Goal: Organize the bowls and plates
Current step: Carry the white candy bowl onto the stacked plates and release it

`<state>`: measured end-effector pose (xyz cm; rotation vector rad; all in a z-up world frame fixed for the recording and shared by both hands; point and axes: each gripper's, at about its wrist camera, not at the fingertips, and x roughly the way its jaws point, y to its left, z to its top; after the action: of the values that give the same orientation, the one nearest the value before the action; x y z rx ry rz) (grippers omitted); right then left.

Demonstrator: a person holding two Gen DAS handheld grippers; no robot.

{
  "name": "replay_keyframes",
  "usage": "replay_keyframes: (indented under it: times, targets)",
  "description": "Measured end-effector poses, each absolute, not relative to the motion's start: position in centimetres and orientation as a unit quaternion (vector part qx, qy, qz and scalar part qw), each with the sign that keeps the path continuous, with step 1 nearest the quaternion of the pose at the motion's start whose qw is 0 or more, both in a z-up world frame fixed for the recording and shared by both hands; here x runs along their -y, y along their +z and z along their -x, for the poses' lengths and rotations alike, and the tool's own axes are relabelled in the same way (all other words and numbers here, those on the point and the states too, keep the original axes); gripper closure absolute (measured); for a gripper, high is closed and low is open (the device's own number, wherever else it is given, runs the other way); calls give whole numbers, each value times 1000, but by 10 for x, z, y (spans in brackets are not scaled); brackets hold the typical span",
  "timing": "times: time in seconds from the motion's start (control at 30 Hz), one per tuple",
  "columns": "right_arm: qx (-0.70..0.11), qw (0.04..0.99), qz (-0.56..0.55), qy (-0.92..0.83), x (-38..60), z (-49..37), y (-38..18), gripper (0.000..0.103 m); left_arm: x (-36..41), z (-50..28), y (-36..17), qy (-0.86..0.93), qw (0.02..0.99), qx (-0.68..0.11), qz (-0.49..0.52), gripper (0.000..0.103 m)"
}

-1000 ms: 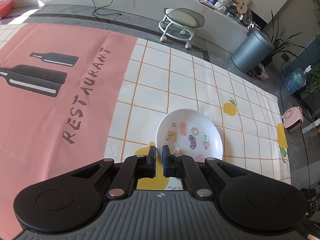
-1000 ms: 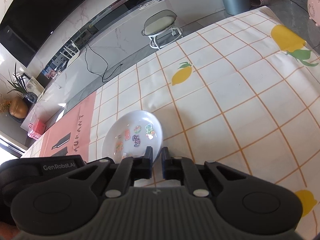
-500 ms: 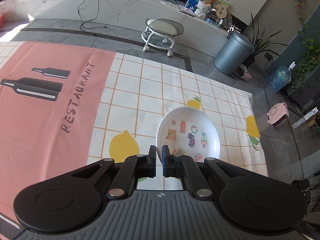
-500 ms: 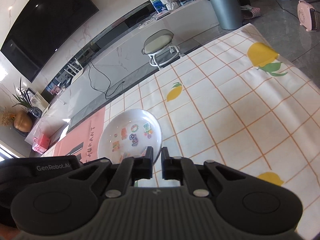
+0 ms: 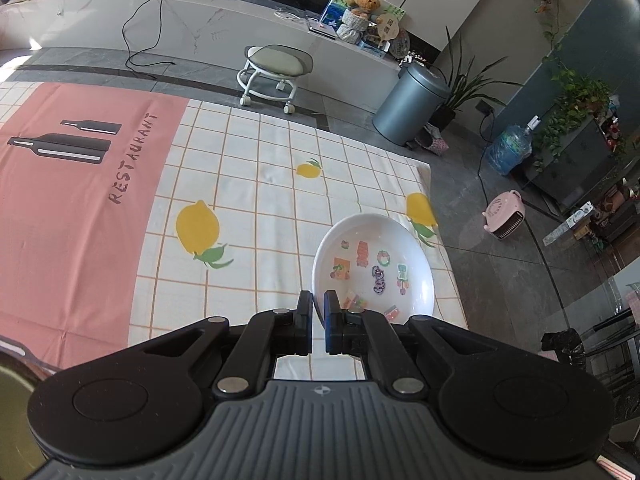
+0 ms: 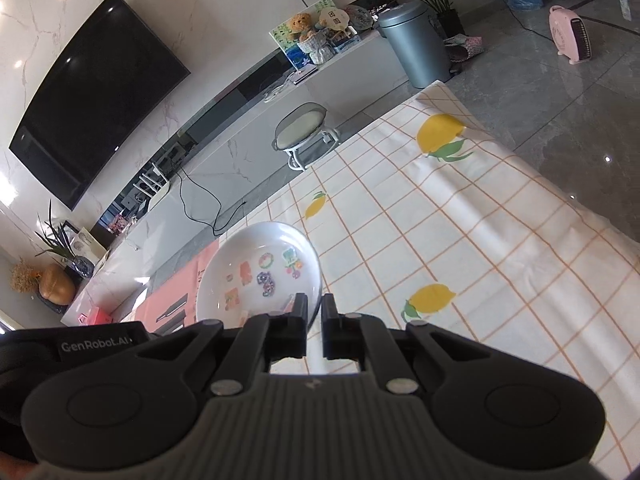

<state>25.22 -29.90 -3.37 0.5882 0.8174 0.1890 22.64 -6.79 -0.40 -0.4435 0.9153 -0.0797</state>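
A white bowl with colourful stickers inside [image 5: 374, 264] is held in the air above the tablecloth. My left gripper [image 5: 318, 300] is shut on the bowl's near left rim. My right gripper [image 6: 314, 304] is shut on the bowl's opposite rim; the bowl shows in the right wrist view [image 6: 260, 272] tilted up to the left of the fingers. The left gripper's body [image 6: 72, 344] shows at the lower left of the right wrist view. Both grippers carry the one bowl between them.
A tablecloth with lemons and an orange grid [image 5: 260, 184] has a pink RESTAURANT panel [image 5: 72, 184] on the left. Beyond it stand a small wheeled stool [image 5: 276, 72], a grey bin [image 5: 412, 108], a pink heater [image 5: 506, 214] and a water jug [image 5: 510, 150].
The bowl and both grippers have risen well above the tablecloth and shifted toward its right edge. Both grips stay shut on the rim.
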Motion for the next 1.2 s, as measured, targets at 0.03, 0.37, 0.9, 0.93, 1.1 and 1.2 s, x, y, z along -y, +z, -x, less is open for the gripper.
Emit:
replay_keyframes:
  times: [0.03, 0.37, 0.9, 0.93, 1.1, 1.2]
  targets:
    - [-389, 871, -288, 87, 303, -242, -32, 99, 69, -221, -4, -42, 873, -437, 212, 98]
    - [-392, 865, -306, 73, 319, -167, -34, 99, 75, -157, -5, -78, 870, -436, 219, 98]
    - [-434, 848, -298, 55, 317, -114, -68, 100, 72, -118, -50, -85, 852, -473, 208, 98]
    - [-437, 847, -297, 53, 316, -114, -71, 100, 70, -117, -53, -85, 850, -476, 210, 98]
    - [-447, 844, -291, 50, 313, -114, -79, 100, 66, -118, -64, -80, 843, -486, 218, 98]
    - [-452, 845, -281, 47, 309, -115, -82, 100, 66, -118, -70, -80, 839, -492, 217, 98]
